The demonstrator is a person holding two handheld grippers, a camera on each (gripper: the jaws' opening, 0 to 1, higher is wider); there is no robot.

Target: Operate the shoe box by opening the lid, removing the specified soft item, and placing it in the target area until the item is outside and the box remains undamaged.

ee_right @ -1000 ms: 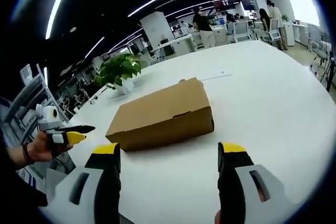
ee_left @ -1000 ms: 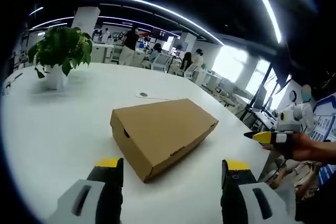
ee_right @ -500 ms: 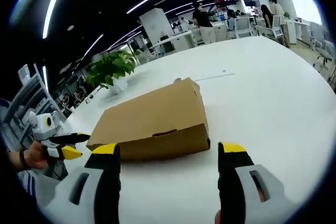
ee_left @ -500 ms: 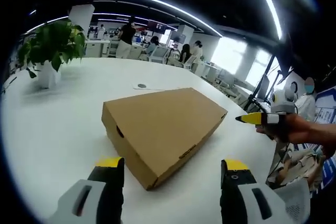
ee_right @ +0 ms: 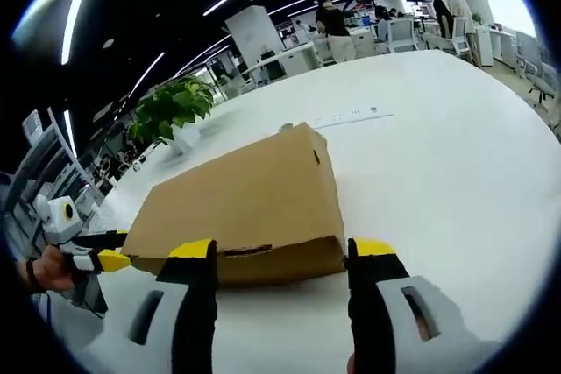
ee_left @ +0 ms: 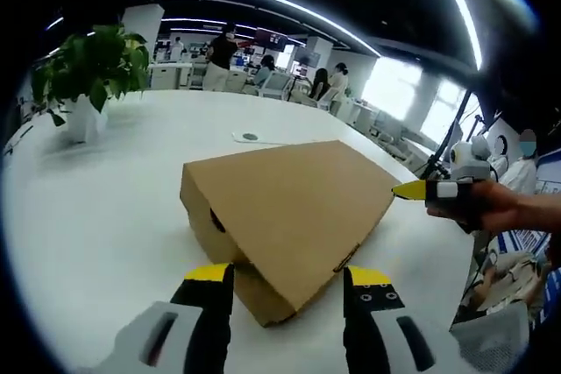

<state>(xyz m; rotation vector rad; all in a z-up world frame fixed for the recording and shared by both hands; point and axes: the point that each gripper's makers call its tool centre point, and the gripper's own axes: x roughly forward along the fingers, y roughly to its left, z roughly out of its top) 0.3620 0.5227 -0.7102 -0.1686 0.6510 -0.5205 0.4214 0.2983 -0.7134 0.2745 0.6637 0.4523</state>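
I see a brown box (ee_left: 289, 216) lying flat on a big white table (ee_left: 88, 208), and its lid is shut. In the left gripper view my left gripper (ee_left: 285, 282) is low and close to the near corner of the box, and its two yellow-tipped jaws stand apart with that corner between them, so it is open and holds nothing. I cannot tell if the jaws touch the box. In the same view the right gripper (ee_left: 412, 189) comes in from the right with a hand (ee_left: 491, 208) around it, and its yellow tip is just beside the far right corner of the box. In the right gripper view my right gripper (ee_right: 280, 256) is open too, its jaws wide apart, with the long front side of the box (ee_right: 245, 208) right above them. The left gripper (ee_right: 110, 260) shows at the left edge there, held in a hand (ee_right: 44, 273), with its tip near the box's left end. A plant (ee_left: 88, 63) in a white pot sits on the table well behind the box. A small flat white thing (ee_left: 254, 137) lies on the table past the box. People (ee_left: 223, 63) stand at desks far away.
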